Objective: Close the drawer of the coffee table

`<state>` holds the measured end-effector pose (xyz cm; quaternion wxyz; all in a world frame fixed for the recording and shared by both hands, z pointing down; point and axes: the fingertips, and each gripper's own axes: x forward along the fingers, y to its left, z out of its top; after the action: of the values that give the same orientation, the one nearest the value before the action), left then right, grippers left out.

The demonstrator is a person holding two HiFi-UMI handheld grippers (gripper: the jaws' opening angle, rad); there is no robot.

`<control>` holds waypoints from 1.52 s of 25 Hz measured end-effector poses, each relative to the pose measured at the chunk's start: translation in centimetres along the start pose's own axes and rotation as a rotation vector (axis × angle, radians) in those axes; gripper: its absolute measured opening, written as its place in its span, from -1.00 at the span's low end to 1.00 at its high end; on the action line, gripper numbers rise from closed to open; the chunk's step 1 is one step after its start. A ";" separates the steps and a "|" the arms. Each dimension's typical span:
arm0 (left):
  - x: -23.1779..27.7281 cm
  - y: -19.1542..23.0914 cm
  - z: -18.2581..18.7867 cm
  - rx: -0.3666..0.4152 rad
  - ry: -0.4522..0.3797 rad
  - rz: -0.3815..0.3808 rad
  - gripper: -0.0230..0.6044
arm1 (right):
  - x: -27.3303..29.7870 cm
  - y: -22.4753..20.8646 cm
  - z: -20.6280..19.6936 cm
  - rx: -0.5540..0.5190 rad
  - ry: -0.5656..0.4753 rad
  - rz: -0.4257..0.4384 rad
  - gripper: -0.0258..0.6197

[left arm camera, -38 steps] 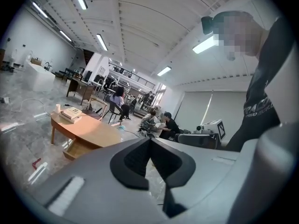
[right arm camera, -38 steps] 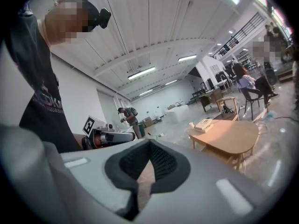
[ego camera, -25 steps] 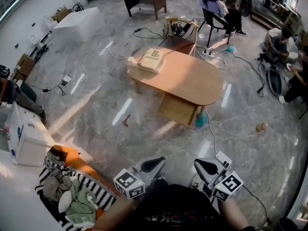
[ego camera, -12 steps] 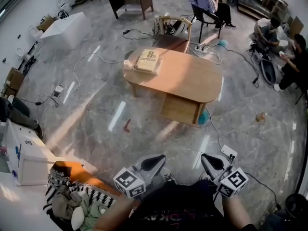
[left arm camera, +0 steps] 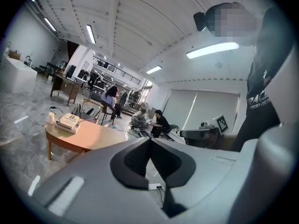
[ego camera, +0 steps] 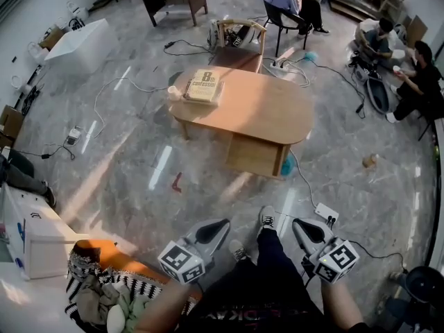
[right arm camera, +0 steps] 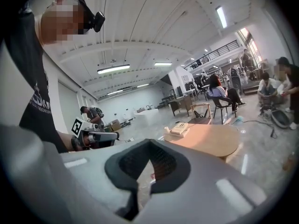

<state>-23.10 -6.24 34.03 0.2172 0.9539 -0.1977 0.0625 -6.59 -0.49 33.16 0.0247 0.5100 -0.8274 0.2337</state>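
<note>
Ahead, an oval wooden desk [ego camera: 270,113] on the glossy marble floor [ego camera: 132,172] has its boxy drawer [ego camera: 255,157] pulled out underneath, its inside hidden. The left tongs [ego camera: 218,226] and right tongs [ego camera: 300,226] are each pressed together, empty, well apart from it.

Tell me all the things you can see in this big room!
coffee table: one, light wood, middle of the floor
drawer: one, light wood, pulled out under the table's near side
book: one, tan, on the table's left end
cup: one, white, beside the book
chair: one, wooden, behind the table
power strip: one, white, on the floor in front of the table
laundry pile: one, mixed colours, bottom left
seated people: three, far end and right
left gripper: one, grey, shut, empty, bottom centre
right gripper: one, grey, shut, empty, bottom right
</note>
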 end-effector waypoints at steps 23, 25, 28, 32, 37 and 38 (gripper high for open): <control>13.2 10.9 -2.3 0.085 0.092 0.141 -0.91 | 8.7 -17.3 -1.9 -0.042 0.032 -0.058 -0.92; 14.5 12.6 -3.2 0.084 0.102 0.158 -0.91 | 10.1 -19.0 -2.7 -0.033 0.040 -0.056 -0.92; 16.3 15.3 -4.8 0.068 0.119 0.177 -0.91 | 12.2 -21.4 -4.3 -0.024 0.066 -0.053 -0.92; 18.6 18.9 -8.0 0.055 0.159 0.210 -0.91 | 14.9 -25.2 -6.8 -0.007 0.102 -0.052 -0.92; 21.3 23.9 -12.8 0.033 0.193 0.252 -0.91 | 18.7 -30.2 -11.2 0.007 0.129 -0.048 -0.92; 21.8 24.9 -13.8 0.032 0.193 0.260 -0.91 | 19.6 -31.1 -12.3 0.007 0.135 -0.045 -0.92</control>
<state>-13.71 -28.35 60.61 0.2101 0.9130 -0.2968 0.1848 8.22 -23.23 60.84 0.0840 0.5116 -0.8113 0.2702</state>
